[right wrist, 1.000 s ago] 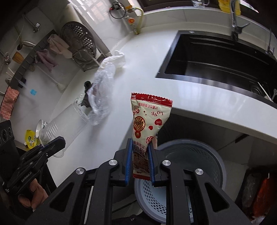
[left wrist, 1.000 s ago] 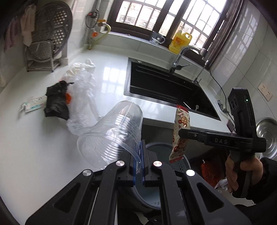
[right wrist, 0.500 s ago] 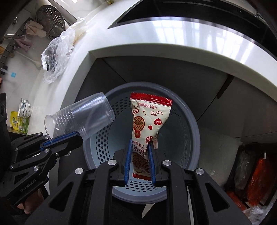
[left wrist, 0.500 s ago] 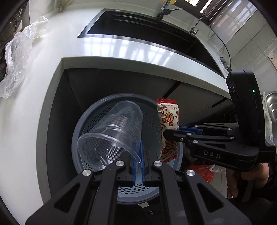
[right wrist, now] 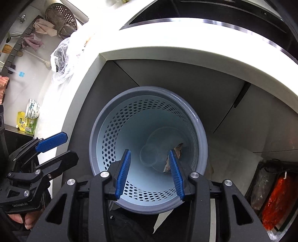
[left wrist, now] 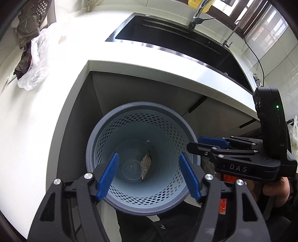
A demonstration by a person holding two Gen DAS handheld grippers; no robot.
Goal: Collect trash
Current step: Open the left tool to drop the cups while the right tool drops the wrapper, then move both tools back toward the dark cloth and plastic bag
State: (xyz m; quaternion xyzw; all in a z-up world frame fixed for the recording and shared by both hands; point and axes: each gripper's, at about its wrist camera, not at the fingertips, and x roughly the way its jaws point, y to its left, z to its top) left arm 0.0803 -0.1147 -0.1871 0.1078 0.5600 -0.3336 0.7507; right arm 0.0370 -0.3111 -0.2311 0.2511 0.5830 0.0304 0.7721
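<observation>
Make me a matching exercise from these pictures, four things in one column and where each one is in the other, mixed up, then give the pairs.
Things:
1. clear plastic cup
2. crumpled plastic bag
3. left gripper
4. faucet

Places:
A. behind the sink
B. open above the bin
C. lying on the countertop
D. at the bottom of the bin

Pairs: 1-D, 2-C, 3-B, 4-A
</observation>
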